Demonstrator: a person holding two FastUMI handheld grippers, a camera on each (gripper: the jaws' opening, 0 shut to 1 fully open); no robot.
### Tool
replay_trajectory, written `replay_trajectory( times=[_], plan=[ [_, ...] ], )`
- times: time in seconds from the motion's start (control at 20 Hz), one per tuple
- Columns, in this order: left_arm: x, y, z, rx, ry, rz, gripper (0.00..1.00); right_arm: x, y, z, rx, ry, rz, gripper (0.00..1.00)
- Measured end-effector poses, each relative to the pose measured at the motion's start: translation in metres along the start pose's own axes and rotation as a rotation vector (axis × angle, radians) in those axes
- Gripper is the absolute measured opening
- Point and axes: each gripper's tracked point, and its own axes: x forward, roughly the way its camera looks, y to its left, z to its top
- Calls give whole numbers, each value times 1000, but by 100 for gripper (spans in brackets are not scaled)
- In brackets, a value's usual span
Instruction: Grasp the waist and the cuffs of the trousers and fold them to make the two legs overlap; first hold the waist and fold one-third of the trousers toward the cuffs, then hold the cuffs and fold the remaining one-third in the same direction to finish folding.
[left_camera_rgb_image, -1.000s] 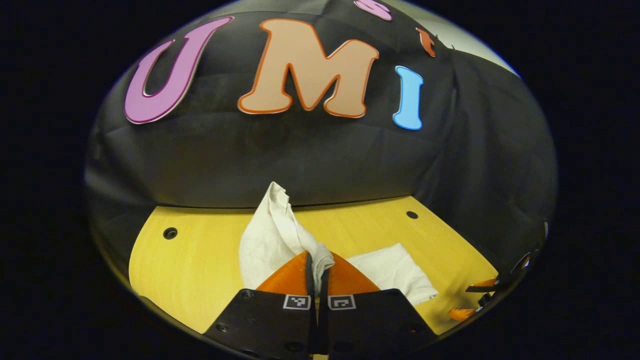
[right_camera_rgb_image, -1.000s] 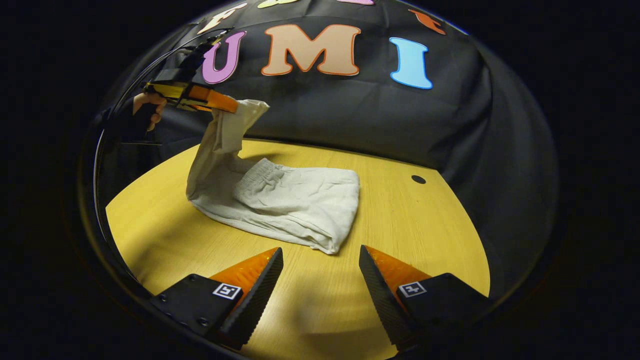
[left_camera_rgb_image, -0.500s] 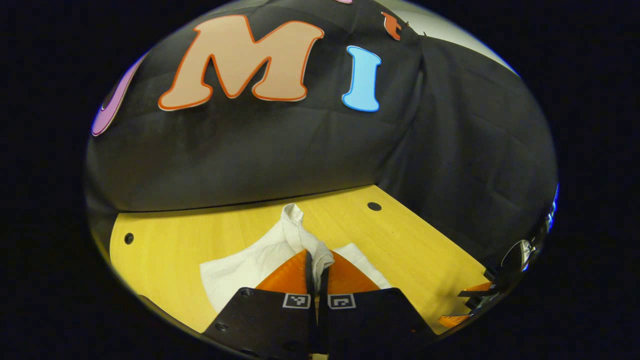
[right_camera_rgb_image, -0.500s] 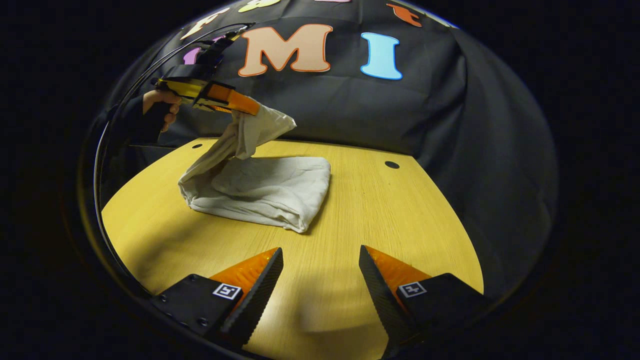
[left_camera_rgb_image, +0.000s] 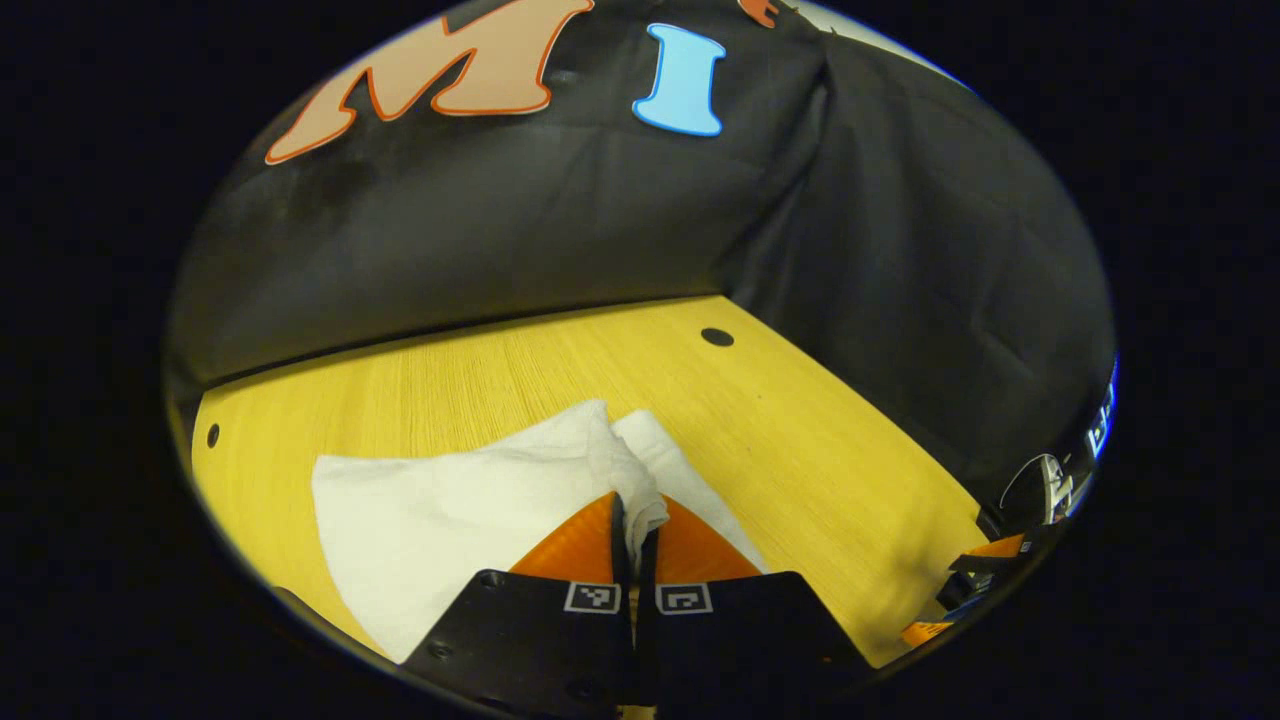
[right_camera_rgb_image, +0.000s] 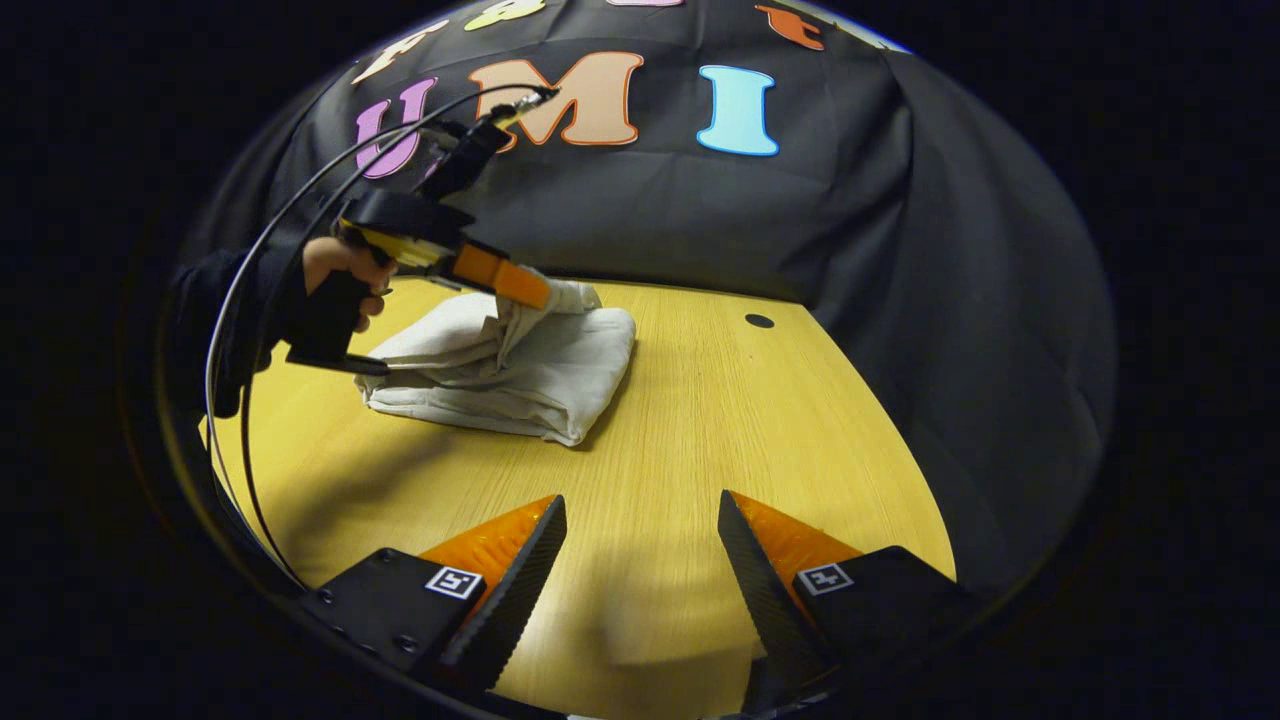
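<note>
Cuffs (left_camera_rgb_image: 640, 500) pinched in left hand-held gripper (left_camera_rgb_image: 634, 530) now lowered onto folded trousers (right_camera_rgb_image: 520, 375); right hand-held gripper (right_camera_rgb_image: 640, 540) wide.

A recording booth, not a home. Black cloth (right_camera_rgb_image: 800, 220) walls in a bare wooden table (right_camera_rgb_image: 700, 420).

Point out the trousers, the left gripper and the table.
trousers (right_camera_rgb_image: 560, 370): right gripper view, flat top of the folded pile.
left gripper (left_camera_rgb_image: 634, 520): left gripper view, between its fingers, where the cloth is pinched.
table (right_camera_rgb_image: 720, 420): right gripper view, bare wood.
</note>
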Motion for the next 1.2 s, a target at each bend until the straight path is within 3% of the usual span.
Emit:
replay_trajectory(
  times=[0.1, 0.25, 0.35, 0.5, 0.95, 1.2],
  plan=[
    [3, -2, -13, 5, 12, 18, 0, 2, -1, 2, -10, -7, 19, 98],
    [3, -8, -15, 10, -10, 4, 9, 8, 1, 12, -19, -24, 63, 98],
    [-13, -15, -9, 15, -63, 10, 42, 11, 3, 23, -32, -45, 83, 98],
    [-60, 1, 6, 30, -140, 94, 98, 17, 17, 58, -33, -103, 113, 98],
    [-256, 110, 63, 41, -437, 419, 95, -14, 105, 215, 31, -411, 173, 98],
    [-324, 137, 65, 39, -519, 466, 95, -46, 161, 252, 45, -491, 179, 98]
  ],
)
